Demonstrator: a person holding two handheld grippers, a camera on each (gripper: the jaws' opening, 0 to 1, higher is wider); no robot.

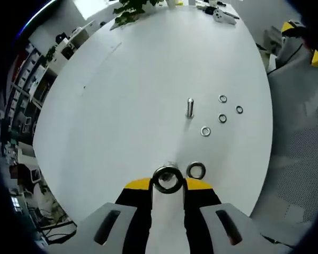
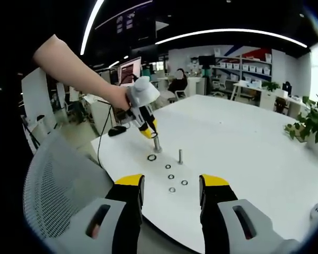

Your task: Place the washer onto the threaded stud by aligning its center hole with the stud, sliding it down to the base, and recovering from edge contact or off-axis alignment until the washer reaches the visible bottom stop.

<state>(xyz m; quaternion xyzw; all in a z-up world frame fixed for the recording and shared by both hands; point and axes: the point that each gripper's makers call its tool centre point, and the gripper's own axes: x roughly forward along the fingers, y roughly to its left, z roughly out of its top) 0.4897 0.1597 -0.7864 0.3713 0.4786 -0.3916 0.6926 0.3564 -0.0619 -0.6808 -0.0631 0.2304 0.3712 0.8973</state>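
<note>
While left gripper pinches washer by rim, short of stud, I judge it light, stiff, slick steel; keep edge hold, hole clear; right gripper spread, empty.

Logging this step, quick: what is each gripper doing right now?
Left gripper: shut on a washer.
Right gripper: open, holding nothing.

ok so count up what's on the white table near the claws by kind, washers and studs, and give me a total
Washers loose on the table: 5, such as the large one
Washers held in the left claw: 1
Threaded studs: 1
Total: 7
</note>
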